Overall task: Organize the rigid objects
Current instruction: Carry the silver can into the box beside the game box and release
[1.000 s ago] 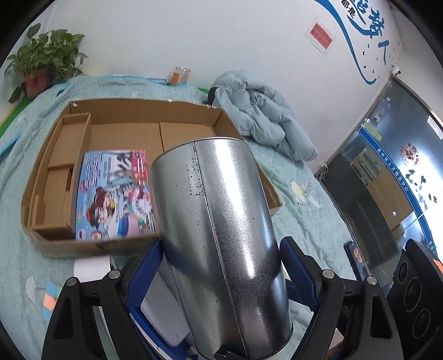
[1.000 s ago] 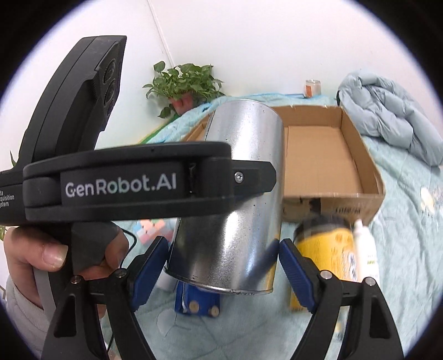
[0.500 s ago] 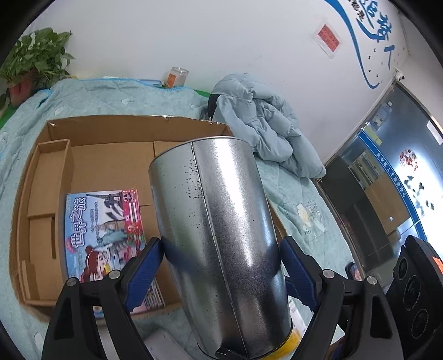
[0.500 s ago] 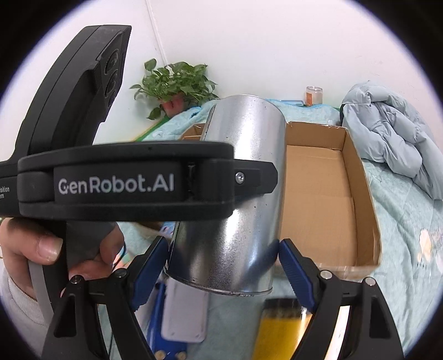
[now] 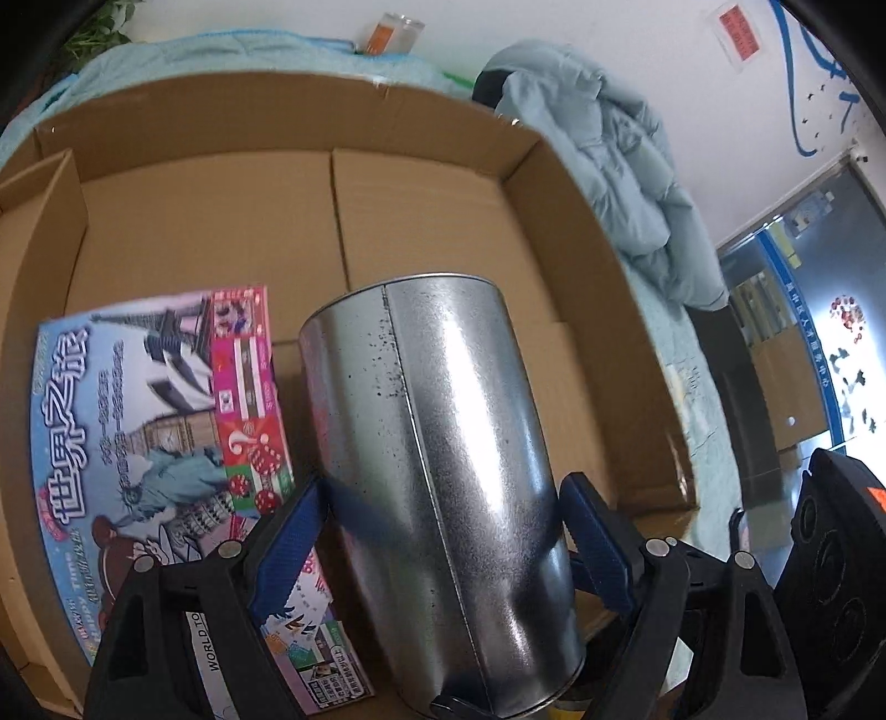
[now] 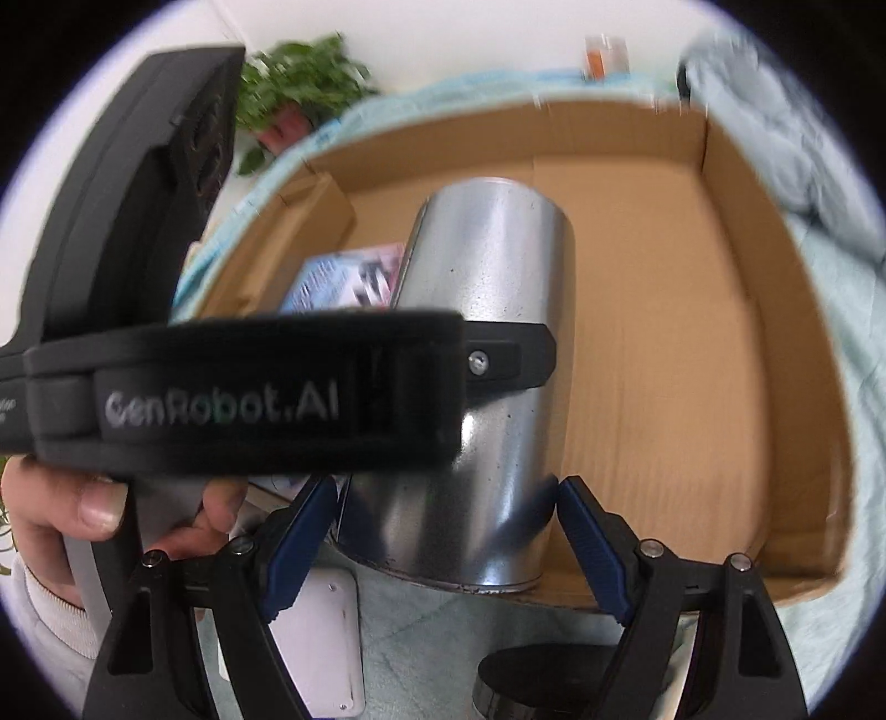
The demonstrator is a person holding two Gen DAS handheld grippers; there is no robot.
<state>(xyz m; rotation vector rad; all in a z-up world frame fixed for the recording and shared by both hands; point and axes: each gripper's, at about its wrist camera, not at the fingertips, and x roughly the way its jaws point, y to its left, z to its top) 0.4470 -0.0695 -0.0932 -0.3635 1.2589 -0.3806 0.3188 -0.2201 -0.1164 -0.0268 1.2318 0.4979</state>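
My left gripper (image 5: pixel 443 531) is shut on a tall silver metal can (image 5: pixel 437 443), with its blue pads against both sides, and holds it tilted over the open cardboard box (image 5: pixel 581 232). The can (image 6: pixel 476 354) also shows in the right wrist view, with the left gripper's black body (image 6: pixel 249 387) across it. My right gripper (image 6: pixel 443 531) is open, its pads standing to either side of the can's bottom end near the box's front edge (image 6: pixel 797 587). A colourful board-game box (image 5: pixel 166 443) lies flat inside the cardboard box at the left.
A light blue jacket (image 5: pixel 626 166) lies right of the box on the teal bedspread. A potted plant (image 6: pixel 299 94) and a glass jar (image 5: pixel 393 33) stand by the far wall. A white flat object (image 6: pixel 315 648) and a dark lid (image 6: pixel 548 681) lie in front of the box.
Both grippers moved forward and down with the can, from in front of the box to over its inside. The yellow can and bottle have dropped out of the right view.
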